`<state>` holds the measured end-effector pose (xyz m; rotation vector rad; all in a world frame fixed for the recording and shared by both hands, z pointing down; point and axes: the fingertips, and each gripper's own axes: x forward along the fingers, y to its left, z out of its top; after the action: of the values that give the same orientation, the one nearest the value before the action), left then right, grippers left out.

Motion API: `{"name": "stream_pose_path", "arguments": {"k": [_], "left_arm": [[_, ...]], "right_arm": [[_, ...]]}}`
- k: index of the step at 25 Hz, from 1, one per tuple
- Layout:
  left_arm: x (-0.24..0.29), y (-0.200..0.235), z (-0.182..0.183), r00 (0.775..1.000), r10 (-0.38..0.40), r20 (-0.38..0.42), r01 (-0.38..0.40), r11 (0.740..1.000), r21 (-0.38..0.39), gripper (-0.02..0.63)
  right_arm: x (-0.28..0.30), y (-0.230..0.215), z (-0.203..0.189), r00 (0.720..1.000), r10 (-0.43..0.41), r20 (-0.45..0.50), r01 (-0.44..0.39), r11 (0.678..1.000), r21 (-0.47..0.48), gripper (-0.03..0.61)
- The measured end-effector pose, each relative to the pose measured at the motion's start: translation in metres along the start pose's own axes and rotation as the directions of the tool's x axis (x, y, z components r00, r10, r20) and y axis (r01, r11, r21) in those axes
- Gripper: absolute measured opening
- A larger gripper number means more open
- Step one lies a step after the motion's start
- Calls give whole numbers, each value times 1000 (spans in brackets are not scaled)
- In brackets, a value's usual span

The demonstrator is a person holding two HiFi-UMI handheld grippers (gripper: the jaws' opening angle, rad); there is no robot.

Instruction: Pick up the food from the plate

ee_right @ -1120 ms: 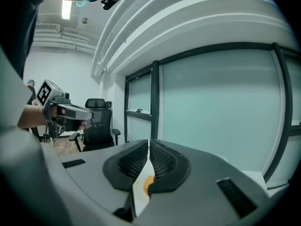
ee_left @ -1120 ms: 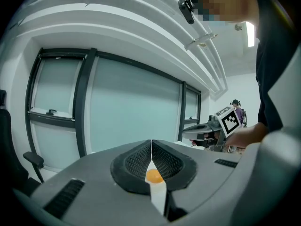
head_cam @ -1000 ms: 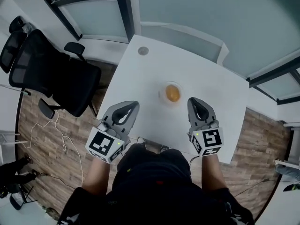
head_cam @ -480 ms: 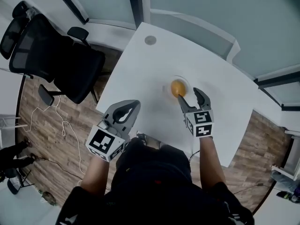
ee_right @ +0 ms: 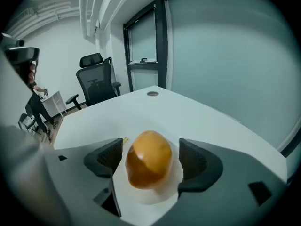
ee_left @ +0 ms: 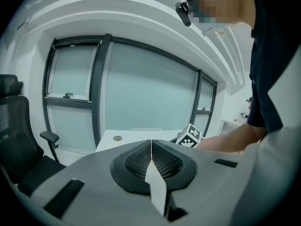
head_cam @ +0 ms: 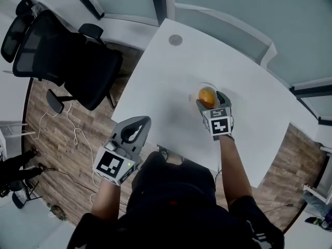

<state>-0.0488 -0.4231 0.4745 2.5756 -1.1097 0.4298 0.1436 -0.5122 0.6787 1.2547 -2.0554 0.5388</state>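
An orange-yellow rounded piece of food sits on a small white plate on the white table. My right gripper reaches over the plate with one jaw on each side of the food. In the right gripper view the food fills the gap between the black pads, with a slim gap each side; the jaws are opening and nothing presses on it. My left gripper hangs near the table's near left edge, its jaws shut with nothing in them, seen also in the left gripper view.
A black office chair stands left of the table on the wooden floor. A round grommet is set in the table's far corner. White cables trail on the floor at the left. Glass walls run behind the table.
My right gripper has moved forward from the near edge to the plate and opened, ending with its jaws on either side of the food. The left gripper drew back a little towards me.
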Motion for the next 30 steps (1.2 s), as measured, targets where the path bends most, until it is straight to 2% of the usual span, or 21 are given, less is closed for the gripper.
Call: {"name": "stream_pose_path", "arguments": {"k": [8, 12, 18, 23, 30], "left_arm": [[-10, 10, -9, 1000, 22, -22, -22, 1000, 1, 23], [-16, 7, -10, 1000, 18, -18, -19, 1000, -12, 23], [-22, -2, 4, 1000, -8, 25, 8, 1000, 16, 23], [-27, -14, 23, 997, -48, 68, 45, 998, 46, 23], [-30, -48, 60, 979, -143, 147, 127, 985, 118, 23]], "right_arm": [[24, -4, -19, 998, -18, -61, 20, 999, 32, 357], [11, -6, -4, 998, -59, 10, 58, 998, 26, 357], [-38, -2, 34, 986, -86, 142, 83, 996, 31, 357], [-106, 7, 79, 950, -117, 290, 110, 993, 40, 357], [-214, 21, 121, 873, -153, 463, 155, 987, 33, 357]]}}
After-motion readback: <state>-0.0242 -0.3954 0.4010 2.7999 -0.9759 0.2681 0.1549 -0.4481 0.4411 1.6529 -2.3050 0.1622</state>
